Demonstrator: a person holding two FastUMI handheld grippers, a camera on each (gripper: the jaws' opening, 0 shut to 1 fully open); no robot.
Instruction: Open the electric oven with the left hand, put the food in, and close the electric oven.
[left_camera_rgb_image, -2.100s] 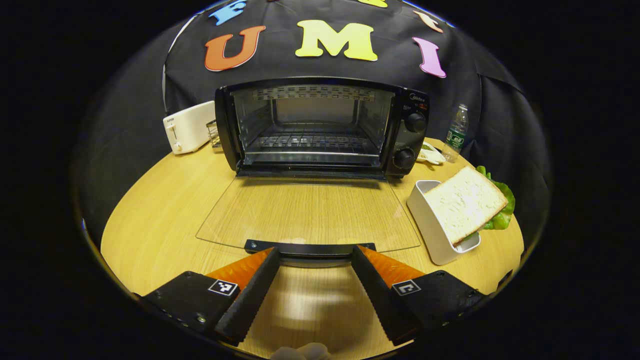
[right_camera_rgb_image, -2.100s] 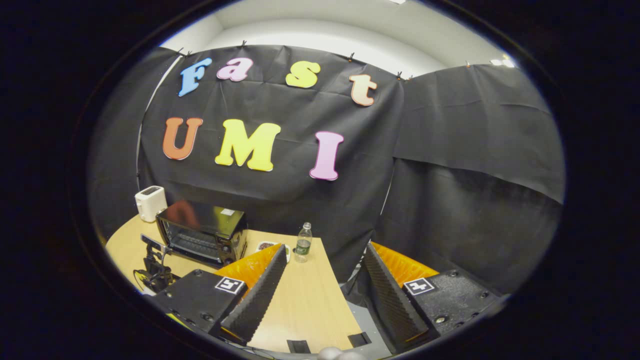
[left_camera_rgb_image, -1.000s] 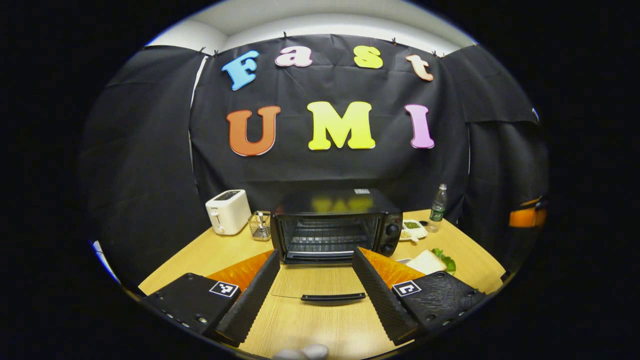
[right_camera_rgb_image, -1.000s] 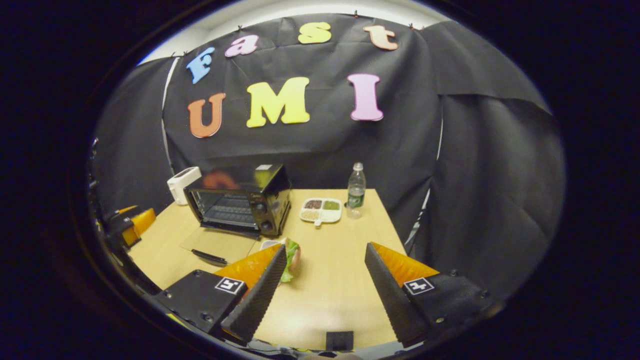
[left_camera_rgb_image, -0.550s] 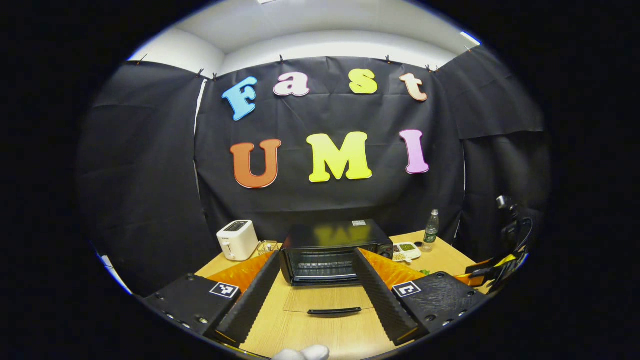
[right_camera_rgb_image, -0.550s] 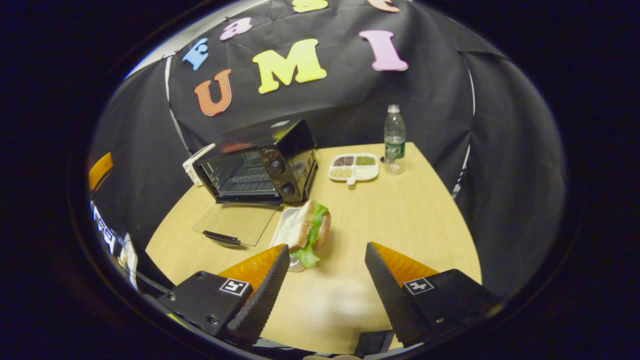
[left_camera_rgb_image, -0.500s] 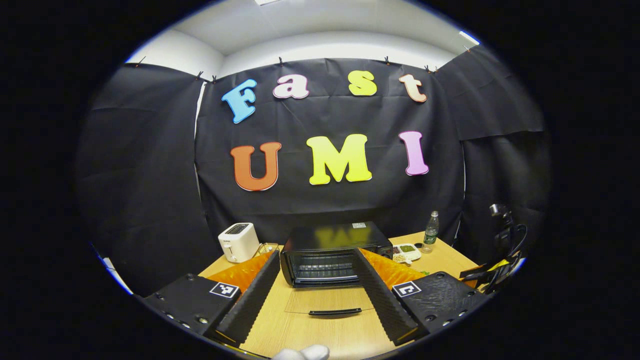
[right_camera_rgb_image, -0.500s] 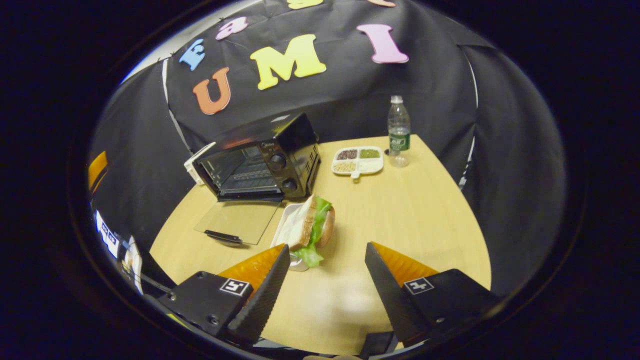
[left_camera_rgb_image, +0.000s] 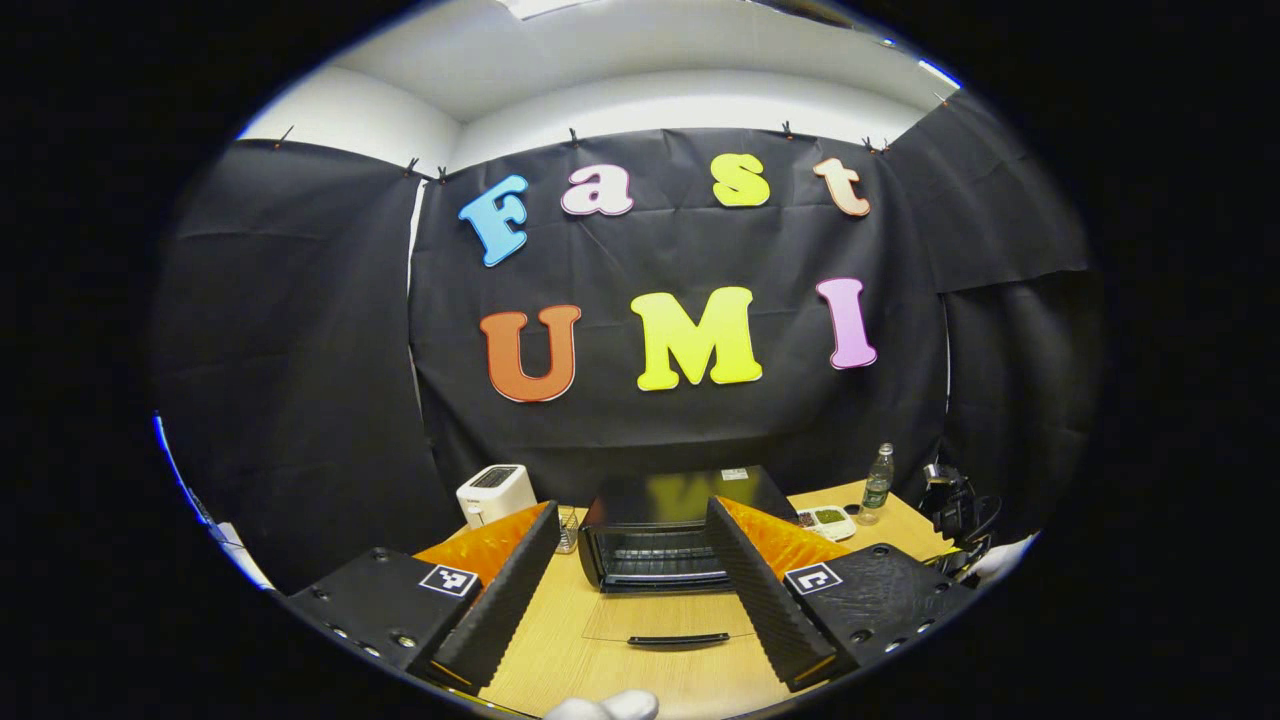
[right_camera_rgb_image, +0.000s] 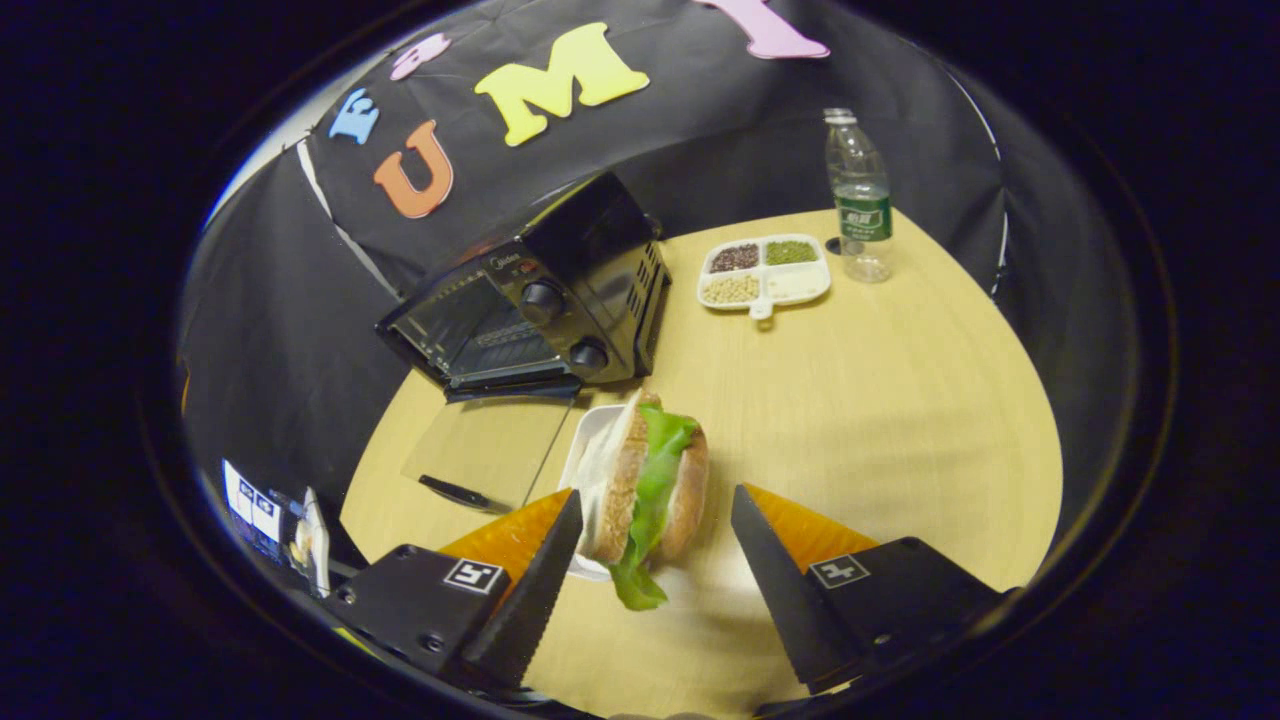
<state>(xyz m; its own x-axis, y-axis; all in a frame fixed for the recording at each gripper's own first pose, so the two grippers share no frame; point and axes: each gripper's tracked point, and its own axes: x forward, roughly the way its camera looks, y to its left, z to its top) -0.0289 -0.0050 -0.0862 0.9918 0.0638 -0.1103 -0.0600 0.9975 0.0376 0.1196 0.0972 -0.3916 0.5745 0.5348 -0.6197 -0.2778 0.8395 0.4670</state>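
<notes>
Beside the electric oven (right_camera_rgb_image: 530, 305), on its knob side, a sandwich (right_camera_rgb_image: 648, 488) with lettuce leans on edge in a white tray (right_camera_rgb_image: 585, 440) on the wooden table (right_camera_rgb_image: 880, 400). The right gripper (right_camera_rgb_image: 655, 550) hovers just short of the sandwich, spread wide with a finger on each side, gripping nothing. The oven's glass door (right_camera_rgb_image: 490, 450) lies flat, open. The left gripper (left_camera_rgb_image: 632, 580) hangs well back from the oven, also spread wide and empty. Past the oven stand a divided snack dish (right_camera_rgb_image: 765, 270) and a water bottle (right_camera_rgb_image: 858, 195); a white toaster (left_camera_rgb_image: 495, 492) sits on its far side.
</notes>
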